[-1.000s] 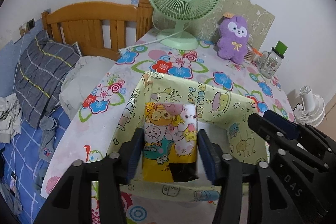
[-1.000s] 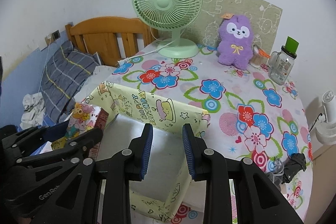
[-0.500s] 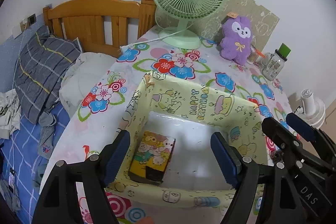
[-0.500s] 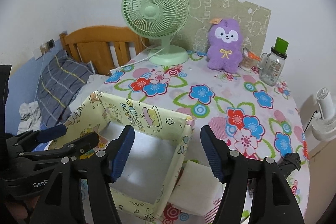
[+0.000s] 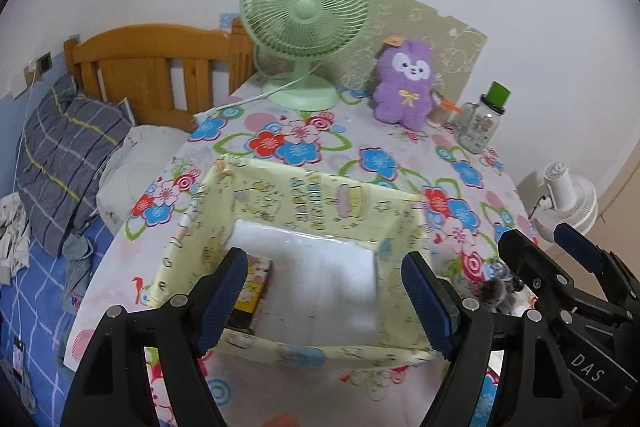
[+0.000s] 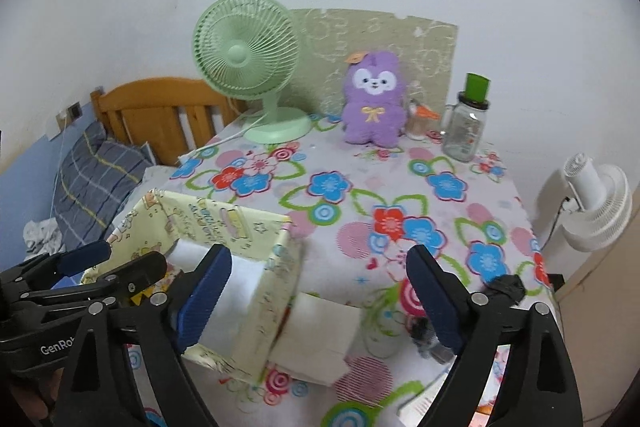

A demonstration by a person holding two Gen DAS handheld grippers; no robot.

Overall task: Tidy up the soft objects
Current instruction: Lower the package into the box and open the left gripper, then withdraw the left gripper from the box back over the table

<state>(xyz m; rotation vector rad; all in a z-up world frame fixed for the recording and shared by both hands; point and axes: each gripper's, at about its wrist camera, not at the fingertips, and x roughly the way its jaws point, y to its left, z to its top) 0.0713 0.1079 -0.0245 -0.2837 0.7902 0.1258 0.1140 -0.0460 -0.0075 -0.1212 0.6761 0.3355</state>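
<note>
Left tool (image 5: 324,301) dropped the tissue pack (image 5: 252,291) into the box (image 5: 320,199); it's open, empty. Right tool (image 6: 320,297) opening, empty too.

We hold our left gripper (image 5: 324,297) angled downward, its two blue-padded jaws standing wide apart with nothing pressed between the pads. Our right gripper (image 6: 320,297) sits just beside it on the right, also tilted downward, and its jaws are opening, the pads clear of anything and gripping nothing. In the left wrist view the right gripper's black frame shows at the lower right edge; in the right wrist view the left gripper's black frame shows at the lower left. Both tools point the same way, side by side.
</note>
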